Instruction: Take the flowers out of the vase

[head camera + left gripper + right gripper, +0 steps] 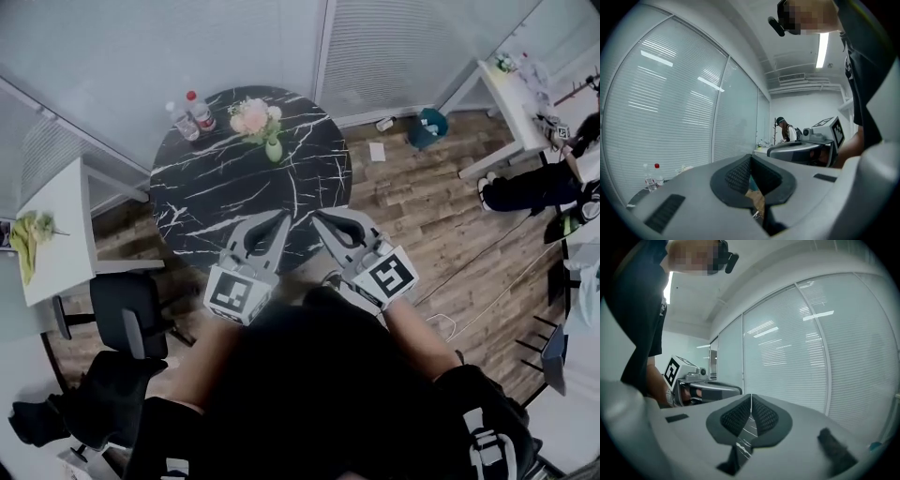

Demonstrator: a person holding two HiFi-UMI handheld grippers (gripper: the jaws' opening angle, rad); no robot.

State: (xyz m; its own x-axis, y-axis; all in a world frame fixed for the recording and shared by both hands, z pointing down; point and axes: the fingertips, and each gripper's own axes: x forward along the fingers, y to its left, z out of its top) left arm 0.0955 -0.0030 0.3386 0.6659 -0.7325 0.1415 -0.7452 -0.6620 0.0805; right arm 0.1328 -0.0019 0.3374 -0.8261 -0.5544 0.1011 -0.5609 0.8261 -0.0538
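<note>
Two hand-held grippers hovered roughly level over the near edge, at 6 o'clock, of a round black marble table. They angled inward, tips close together. The left gripper had its fingers clenched on nothing, and so did the right gripper. Toward 12 o'clock on the table stood a small green vase. It held pink flowers, stems upright, blooms leaning toward 11 o'clock. Two bottles stood at the table's 11 o'clock edge.
</note>
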